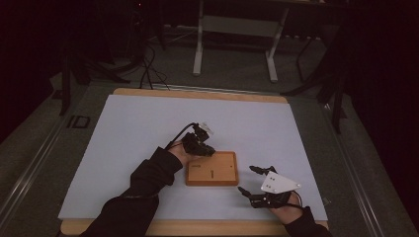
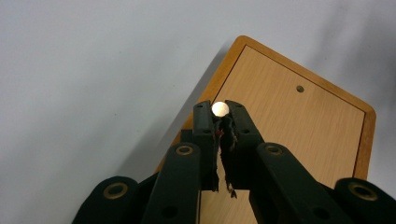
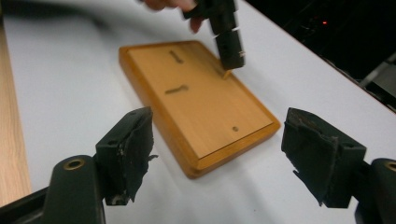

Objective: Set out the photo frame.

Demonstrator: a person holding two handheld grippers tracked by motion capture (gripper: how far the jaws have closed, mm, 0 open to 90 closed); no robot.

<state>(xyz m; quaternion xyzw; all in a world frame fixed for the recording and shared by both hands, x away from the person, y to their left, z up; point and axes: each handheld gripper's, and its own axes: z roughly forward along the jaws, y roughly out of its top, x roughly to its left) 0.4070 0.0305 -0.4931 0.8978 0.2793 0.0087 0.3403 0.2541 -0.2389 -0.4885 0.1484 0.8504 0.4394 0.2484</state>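
Standing behind the worktop [image 1: 148, 123], out on the grey floor, is a white metal frame [image 1: 237, 29] with two legs, and some dark stands [image 1: 336, 84] and loose cables [image 1: 148, 69] lie near it. The room around is very dark. The worktop is wood with a big white sheet over it, and only a thin strip of wood shows at the near and far edges.

A flat wooden board [image 1: 212, 169] with a raised rim lies on the white sheet, near the middle. It has a small round hole [image 2: 300, 88] and two short slots [image 3: 176, 89] in it.

The left hand-held gripper [image 1: 203, 146] hangs over the far left corner of the board. Its jaws are pressed together on a small white round thing [image 2: 220, 109], held right at the tips. I cannot tell what that round thing is. A dark sleeve [image 1: 148, 182] reaches in from the near edge behind it.

The right hand-held gripper [image 1: 252, 180] is near the board's right near corner, just beside it and not touching. Its jaws are wide apart with nothing between them. A grey three-cornered plate [image 1: 279, 183] sits on top of it
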